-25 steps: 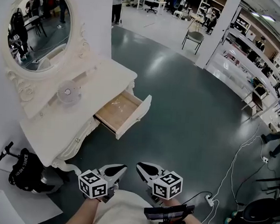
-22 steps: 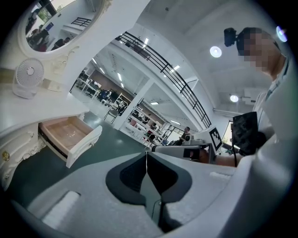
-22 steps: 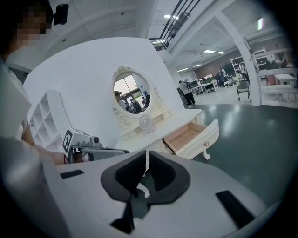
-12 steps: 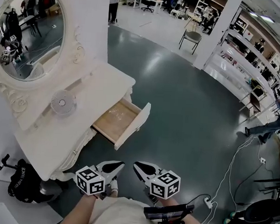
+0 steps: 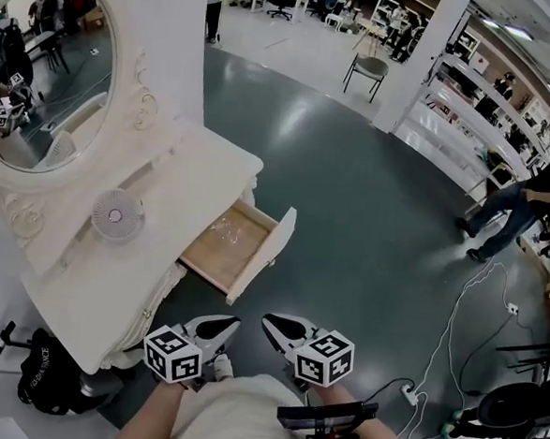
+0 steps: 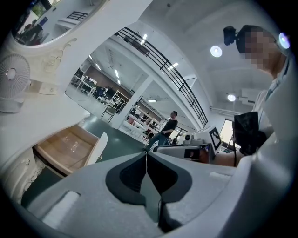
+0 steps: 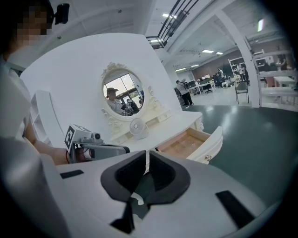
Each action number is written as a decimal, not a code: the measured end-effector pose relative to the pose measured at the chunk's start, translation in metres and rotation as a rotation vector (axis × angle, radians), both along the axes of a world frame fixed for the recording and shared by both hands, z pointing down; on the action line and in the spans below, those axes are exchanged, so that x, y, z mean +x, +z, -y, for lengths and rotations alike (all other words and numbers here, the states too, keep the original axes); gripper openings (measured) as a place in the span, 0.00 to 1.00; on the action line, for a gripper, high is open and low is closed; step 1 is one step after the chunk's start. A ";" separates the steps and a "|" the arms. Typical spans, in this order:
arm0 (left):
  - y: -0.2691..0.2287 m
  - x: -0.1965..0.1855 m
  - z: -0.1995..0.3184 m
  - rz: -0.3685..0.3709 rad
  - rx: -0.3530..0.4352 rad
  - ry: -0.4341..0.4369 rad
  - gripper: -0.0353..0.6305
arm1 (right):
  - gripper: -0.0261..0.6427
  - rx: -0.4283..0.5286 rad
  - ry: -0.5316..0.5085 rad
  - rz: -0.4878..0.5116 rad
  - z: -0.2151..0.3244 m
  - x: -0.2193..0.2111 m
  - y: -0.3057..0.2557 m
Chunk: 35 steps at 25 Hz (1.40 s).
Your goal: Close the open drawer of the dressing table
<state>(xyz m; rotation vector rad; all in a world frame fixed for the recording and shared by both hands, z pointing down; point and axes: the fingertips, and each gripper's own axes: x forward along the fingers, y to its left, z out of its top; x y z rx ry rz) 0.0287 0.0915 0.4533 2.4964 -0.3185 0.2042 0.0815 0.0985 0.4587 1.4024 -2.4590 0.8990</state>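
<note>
Hand-held grippers before the open drawer. The left gripper (image 5: pixel 231 322) had its jaws together, tip to tip, with nothing between them, and the right gripper (image 5: pixel 270 322) had its jaws likewise closed on nothing. We observed the two held side by side low in front of the person's body, their tips near each other but apart. Both pointed toward the dressing table (image 5: pixel 178 193) and touched nothing. The drawer (image 5: pixel 228 246) stood pulled out from the table's front edge, just ahead of the left gripper and clear of both. Its pale wooden bottom was exposed, and its white front panel (image 5: pixel 265 253) faced the dark green floor (image 5: pixel 351 210); the right gripper view showed a small knob (image 7: pixel 208 157) on that panel. On the tabletop, left of the drawer, we noted a small round fan (image 5: pixel 116 217) standing below the oval mirror (image 5: pixel 40 80). A black bag (image 5: pixel 48 374) lay by the table's foot. Farther off, a white cable (image 5: pixel 456 320) trailed over the floor at the right, a chair (image 5: pixel 365 70) stood in the distance, and a person (image 5: pixel 525 199) was in mid-stride near the shelving.
</note>
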 end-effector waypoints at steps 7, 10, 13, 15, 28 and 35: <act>0.010 -0.010 0.022 0.018 0.000 -0.015 0.07 | 0.07 -0.008 -0.031 -0.059 0.020 0.000 0.018; 0.016 -0.005 0.023 0.034 -0.010 -0.010 0.07 | 0.07 -0.005 -0.065 -0.073 0.027 0.001 0.024; 0.026 -0.001 0.026 0.050 -0.027 -0.016 0.07 | 0.07 -0.005 -0.101 -0.082 0.036 -0.001 0.031; 0.031 0.002 0.028 0.049 -0.043 -0.024 0.07 | 0.07 -0.010 -0.129 -0.097 0.042 -0.002 0.035; 0.054 0.002 0.035 0.086 -0.090 -0.065 0.07 | 0.07 -0.131 -0.127 -0.145 0.084 0.028 0.105; 0.080 0.009 0.049 0.115 -0.105 -0.072 0.07 | 0.07 -0.154 -0.148 -0.191 0.097 0.028 0.131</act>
